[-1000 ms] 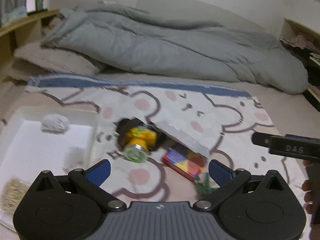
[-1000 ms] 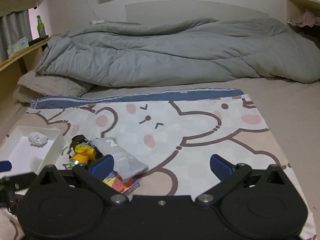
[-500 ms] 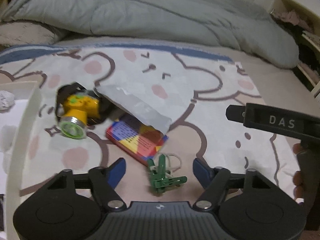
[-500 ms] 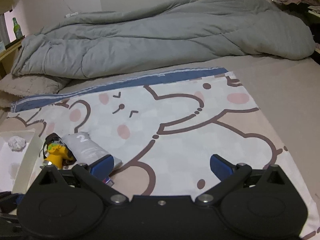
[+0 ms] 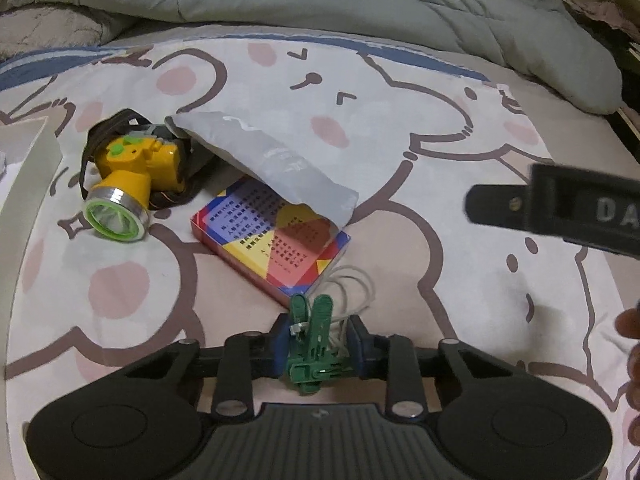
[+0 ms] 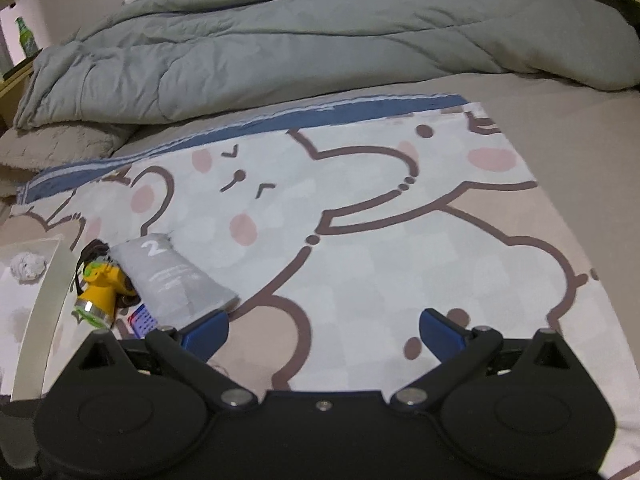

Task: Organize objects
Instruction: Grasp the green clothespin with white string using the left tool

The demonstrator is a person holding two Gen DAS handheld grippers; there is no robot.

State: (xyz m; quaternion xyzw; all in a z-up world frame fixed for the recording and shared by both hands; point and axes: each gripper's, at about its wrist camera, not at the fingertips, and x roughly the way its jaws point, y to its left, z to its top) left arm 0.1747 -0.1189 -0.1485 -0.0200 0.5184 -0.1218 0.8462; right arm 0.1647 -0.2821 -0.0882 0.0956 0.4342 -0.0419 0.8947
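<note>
Left claw [image 5: 316,350] is closing its blue pads around a green plastic clothes peg [image 5: 311,350] that lies on the bed's cartoon-bear sheet [image 5: 420,128], a loop of thin white string [image 5: 356,288] trailing from it; the pads sit just at the peg's sides. Right claw [image 6: 323,330] hangs wide apart over bare sheet, gripping nothing. Just beyond the peg lies a flat, brightly coloured card box [image 5: 272,240] printed with small unreadable text, partly covered by a soft grey pouch [image 6: 172,280] marked "2". Beside these rests a yellow headlamp [image 5: 128,188] with a green-rimmed lens and dark strap, near a white tray [image 6: 36,320] holding a crumpled white wad [image 6: 26,266]. A quilted grey duvet [image 6: 320,40] lies bunched behind.
</note>
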